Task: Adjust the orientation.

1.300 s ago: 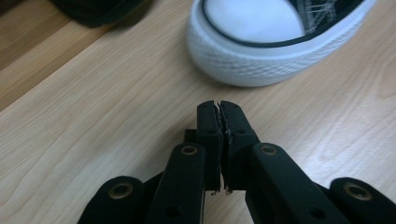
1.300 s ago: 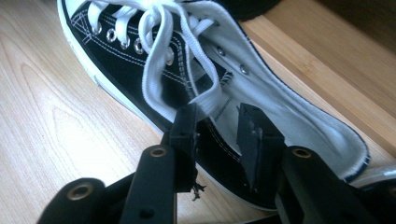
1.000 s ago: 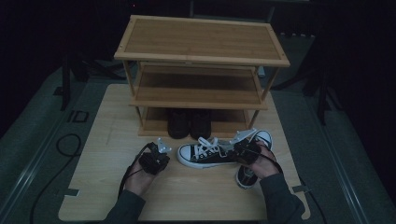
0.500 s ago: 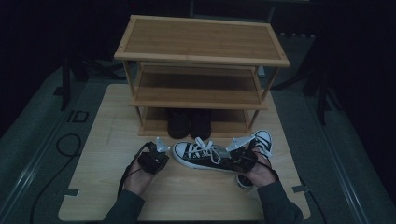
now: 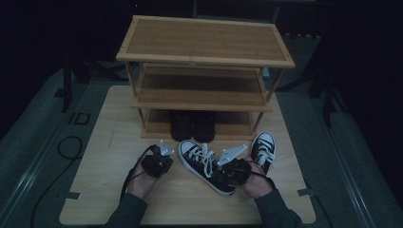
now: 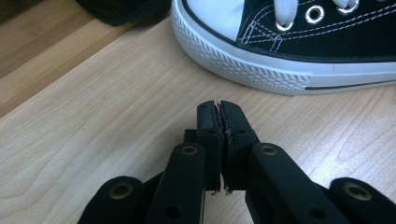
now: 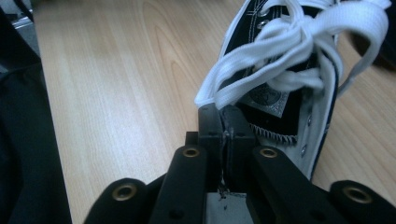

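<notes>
Right gripper sits at the heel end of the near sneaker, at about 5 o'clock on the wooden board. In the right gripper view its jaws are pressed together, pinching the thin edge of the sneaker's collar just below the white laces.

Sneaker lies on the board at 6 o'clock from the shoe rack, toe toward 11 o'clock.

Left gripper rests at 9 o'clock of the sneaker's toe, near but apart. Jaws fully closed, nothing between them.

Second sneaker stands at 3 o'clock of the first. Dark shoes sit on the rack's bottom shelf.
</notes>
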Demonstrator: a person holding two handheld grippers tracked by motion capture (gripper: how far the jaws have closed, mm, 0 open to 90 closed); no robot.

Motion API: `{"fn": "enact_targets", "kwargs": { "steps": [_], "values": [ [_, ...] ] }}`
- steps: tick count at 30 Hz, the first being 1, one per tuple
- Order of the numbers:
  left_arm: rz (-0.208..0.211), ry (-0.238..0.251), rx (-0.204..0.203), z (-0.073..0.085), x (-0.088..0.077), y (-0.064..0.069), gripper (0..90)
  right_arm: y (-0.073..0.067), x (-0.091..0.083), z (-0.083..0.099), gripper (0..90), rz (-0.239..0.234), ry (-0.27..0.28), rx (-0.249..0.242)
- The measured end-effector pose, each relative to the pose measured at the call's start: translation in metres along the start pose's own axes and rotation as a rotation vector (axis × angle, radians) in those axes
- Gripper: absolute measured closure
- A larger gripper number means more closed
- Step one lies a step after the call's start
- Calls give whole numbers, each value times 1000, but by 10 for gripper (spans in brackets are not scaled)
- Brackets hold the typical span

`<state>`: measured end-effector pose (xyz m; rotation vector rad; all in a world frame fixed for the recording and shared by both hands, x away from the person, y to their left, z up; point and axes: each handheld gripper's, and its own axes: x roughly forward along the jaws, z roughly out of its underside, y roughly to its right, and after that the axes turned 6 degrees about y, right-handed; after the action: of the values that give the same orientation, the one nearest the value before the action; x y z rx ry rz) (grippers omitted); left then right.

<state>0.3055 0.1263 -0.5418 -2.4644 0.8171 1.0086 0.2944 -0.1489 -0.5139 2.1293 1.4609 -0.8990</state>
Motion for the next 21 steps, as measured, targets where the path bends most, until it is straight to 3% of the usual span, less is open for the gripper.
{"fn": "enact_targets", "kwargs": {
  "steps": [5,10,17,21],
  "values": [
    [5,-6,15,-2,8,2,877,5,-13,3,790,20,61,28],
    [4,-2,15,-7,17,0,881,15,-30,9,733,98,104,66],
    [-48,-2,-19,-14,33,-15,900,25,-48,17,725,168,141,101],
    [-56,16,-38,-19,36,-24,900,31,-56,21,717,198,156,125]
  ]
}}
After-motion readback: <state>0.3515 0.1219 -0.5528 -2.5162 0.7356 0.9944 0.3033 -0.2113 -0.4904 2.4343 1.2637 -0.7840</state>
